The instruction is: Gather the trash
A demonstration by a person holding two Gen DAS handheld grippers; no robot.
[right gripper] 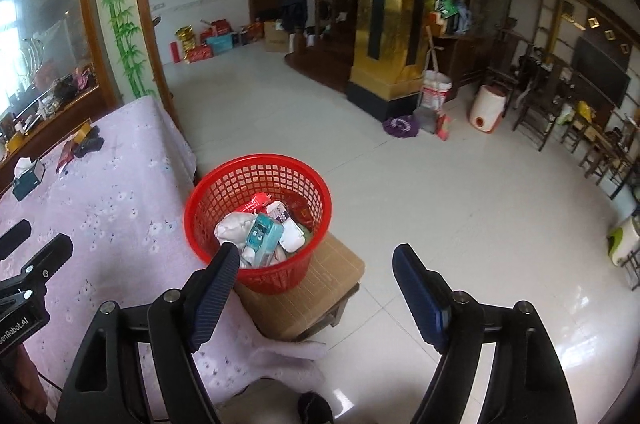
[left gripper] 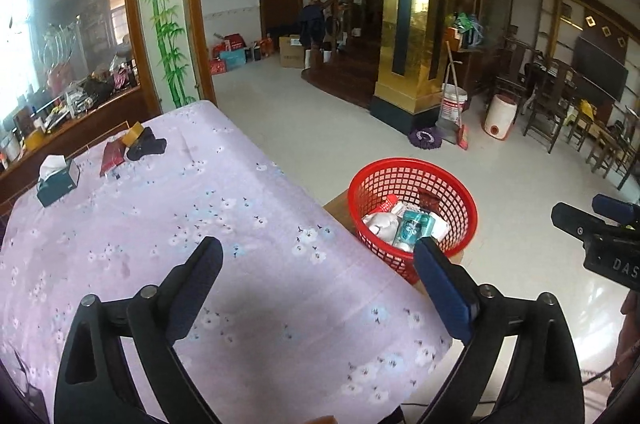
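Note:
A red mesh basket [left gripper: 416, 179] [right gripper: 224, 191] stands on a low wooden stool [right gripper: 320, 288] beside the table. It holds several pieces of trash, among them a teal packet [right gripper: 262, 238] [left gripper: 412, 226] and crumpled white paper [right gripper: 232, 228]. My left gripper [left gripper: 320, 252] is open and empty above the near table corner. My right gripper [right gripper: 316, 256] is open and empty, just near and right of the basket. Each gripper also shows at the edge of the other's view, the right one [left gripper: 592, 228] and the left one [right gripper: 28, 260].
The table [left gripper: 168, 224] has a lilac flowered cloth. At its far end lie a tissue box [left gripper: 58, 177], a dark red packet [left gripper: 112, 153], a tape roll [left gripper: 134, 133] and a black object [left gripper: 148, 145]. White tiled floor [right gripper: 460, 203] spreads right; a gold pillar [right gripper: 384, 3], buckets and chairs stand beyond.

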